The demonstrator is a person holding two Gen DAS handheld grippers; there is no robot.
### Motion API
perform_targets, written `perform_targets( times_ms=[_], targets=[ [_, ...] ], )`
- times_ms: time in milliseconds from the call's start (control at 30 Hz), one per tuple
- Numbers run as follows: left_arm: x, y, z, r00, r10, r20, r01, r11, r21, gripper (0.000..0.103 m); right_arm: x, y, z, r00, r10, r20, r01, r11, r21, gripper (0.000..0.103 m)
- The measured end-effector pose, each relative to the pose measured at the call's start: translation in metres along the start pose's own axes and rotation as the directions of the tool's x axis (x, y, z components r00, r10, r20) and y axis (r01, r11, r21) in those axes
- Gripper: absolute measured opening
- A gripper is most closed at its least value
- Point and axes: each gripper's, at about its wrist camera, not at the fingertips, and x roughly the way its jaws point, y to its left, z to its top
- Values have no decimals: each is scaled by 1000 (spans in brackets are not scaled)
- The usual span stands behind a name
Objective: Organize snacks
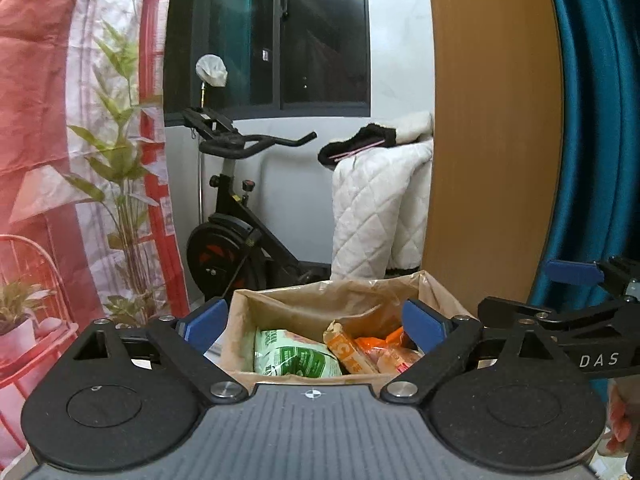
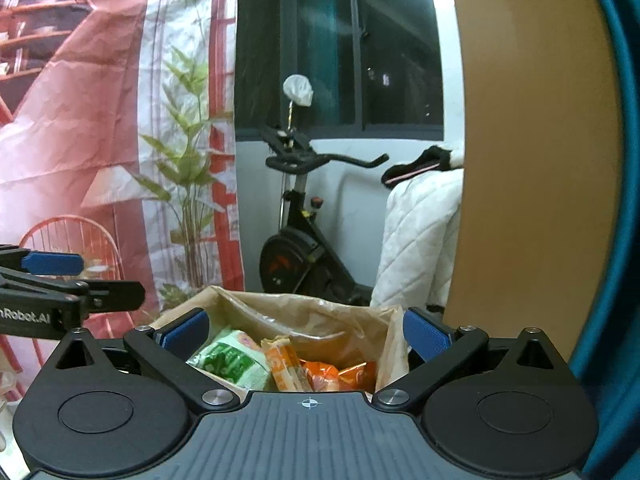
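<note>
A brown paper bag (image 1: 304, 300) (image 2: 332, 316) stands open just ahead of both grippers. Inside lie a green-and-white snack packet (image 1: 294, 356) (image 2: 232, 360), an orange-and-white wrapped bar (image 1: 350, 350) (image 2: 286, 364) and orange packets (image 1: 384, 346) (image 2: 340, 374). My left gripper (image 1: 314, 326) is open, its blue pads wide apart above the bag's near rim with nothing between them. My right gripper (image 2: 306, 334) is open in the same way, also with nothing in it. Each gripper shows at the edge of the other's view: the right one (image 1: 576, 280), the left one (image 2: 52, 268).
Behind the bag stand an exercise bike (image 1: 236, 240) (image 2: 296, 248) and a white quilted blanket (image 1: 380, 200) draped beside a wooden panel (image 1: 492, 120). A blue curtain (image 1: 600, 120) hangs at the right, a printed red backdrop (image 2: 100, 120) at the left. A hand (image 1: 622, 420) shows at the lower right.
</note>
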Motion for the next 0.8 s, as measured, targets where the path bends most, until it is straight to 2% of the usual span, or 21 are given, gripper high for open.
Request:
perform_targets(
  times_ms=[67, 233, 400, 633, 800],
  targets=[
    [-10, -1, -1, 1000, -1, 3, 1, 1000, 10, 97, -13, 5, -1, 1000, -14, 7, 14, 1000, 14, 102],
    [-28, -1, -8, 998, 56, 2, -56, 998, -11, 97, -39, 13, -8, 1000, -18, 21, 17, 999, 41, 102],
    [-46, -7, -16, 994, 107, 30, -106, 994, -8, 97, -50, 13, -18, 1000, -8, -18, 9, 997, 76, 102],
    [-51, -1, -23, 994, 108, 24, -106, 991, -88, 97, -61, 8, -32, 998, -35, -47, 39, 995, 91, 102],
    [-52, -2, -26, 991, 134, 24, -131, 986, -102, 97, -64, 4, -36, 998, -39, -52, 44, 993, 106, 102]
  ],
)
